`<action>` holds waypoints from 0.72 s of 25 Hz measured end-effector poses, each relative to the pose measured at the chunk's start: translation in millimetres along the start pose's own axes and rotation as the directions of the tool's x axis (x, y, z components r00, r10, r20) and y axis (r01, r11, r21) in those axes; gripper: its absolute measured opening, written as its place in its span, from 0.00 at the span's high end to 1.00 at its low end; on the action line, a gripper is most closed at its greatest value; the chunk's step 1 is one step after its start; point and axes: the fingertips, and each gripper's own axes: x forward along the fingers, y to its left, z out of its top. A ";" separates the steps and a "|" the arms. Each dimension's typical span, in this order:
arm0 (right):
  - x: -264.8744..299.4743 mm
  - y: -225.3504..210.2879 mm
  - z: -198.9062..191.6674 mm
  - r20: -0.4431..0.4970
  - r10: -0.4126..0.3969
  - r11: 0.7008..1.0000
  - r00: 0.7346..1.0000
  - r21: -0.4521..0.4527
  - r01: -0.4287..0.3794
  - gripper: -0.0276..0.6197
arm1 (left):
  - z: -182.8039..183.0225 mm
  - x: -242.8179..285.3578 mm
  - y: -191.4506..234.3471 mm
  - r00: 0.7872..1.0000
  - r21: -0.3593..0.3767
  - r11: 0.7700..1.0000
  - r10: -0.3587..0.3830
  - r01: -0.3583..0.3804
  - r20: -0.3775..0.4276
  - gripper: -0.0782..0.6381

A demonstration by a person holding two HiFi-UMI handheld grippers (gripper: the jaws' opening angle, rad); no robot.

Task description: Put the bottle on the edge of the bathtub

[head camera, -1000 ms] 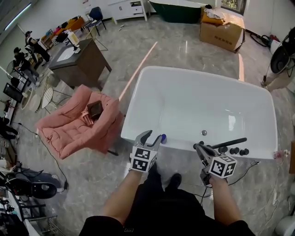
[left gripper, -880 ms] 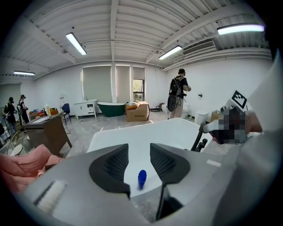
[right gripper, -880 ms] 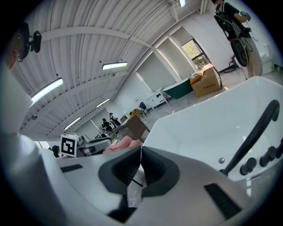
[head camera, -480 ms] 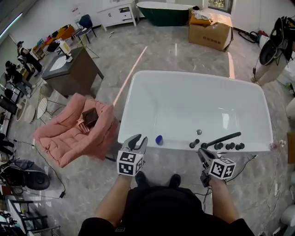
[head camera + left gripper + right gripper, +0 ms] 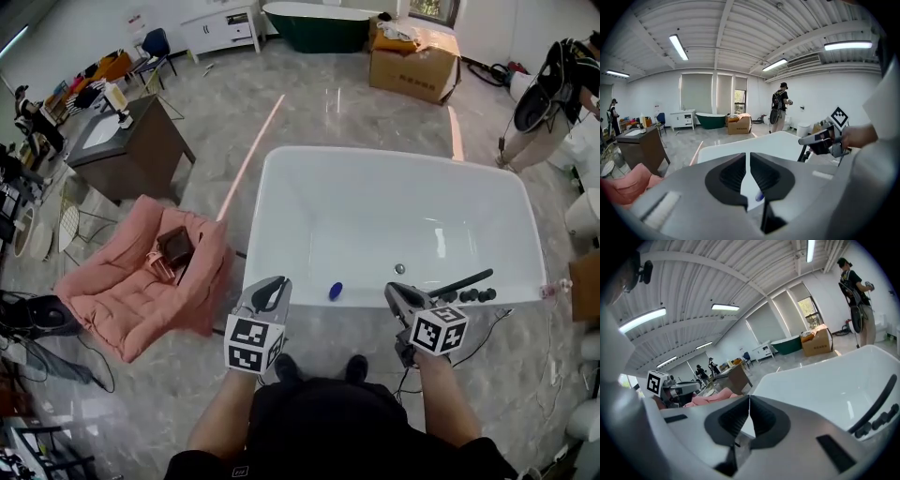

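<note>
The small blue bottle [image 5: 335,291] sat on the near rim of the white bathtub [image 5: 394,153], left of the black faucet [image 5: 461,284]. Both grippers hung just near of that rim, with the bottle between them and neither touching it. The left gripper [image 5: 270,289] had just been closing its jaws; they stood only a narrow slit apart with nothing between them, and the bottle showed beyond through the gap. The right gripper [image 5: 396,292] had its jaws pressed together, empty. A pink cushion [image 5: 131,281] lay on the floor to the left.
</note>
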 end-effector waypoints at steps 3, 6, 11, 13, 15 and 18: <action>3.4 28.3 22.3 0.033 -0.001 0.998 0.999 -0.061 0.003 0.94 | 3.3 -10.3 19.4 1.000 0.062 0.998 -0.018 0.020 -0.021 0.84; 3.0 50.2 35.6 0.057 -0.011 0.994 0.998 -0.110 0.018 0.94 | 14.0 -19.2 36.1 0.997 0.019 0.997 -0.073 0.072 0.005 0.88; 4.7 78.2 54.8 0.110 -0.042 0.985 0.993 -0.161 0.059 0.94 | 44.4 -38.6 52.8 0.983 0.010 0.986 -0.168 0.167 0.079 0.88; 6.5 88.8 66.8 0.141 -0.046 0.981 0.989 -0.180 0.071 0.94 | 57.7 -44.2 58.9 0.978 0.009 0.983 -0.182 0.182 0.105 0.88; 8.3 100.9 78.8 0.168 -0.036 0.976 0.985 -0.204 0.071 0.94 | 70.3 -50.0 65.8 0.975 0.019 0.984 -0.177 0.176 0.133 0.88; 8.5 117.9 94.4 0.188 0.000 0.963 0.982 -0.265 0.050 0.94 | 90.1 -58.3 74.5 0.971 0.041 0.988 -0.153 0.148 0.184 0.88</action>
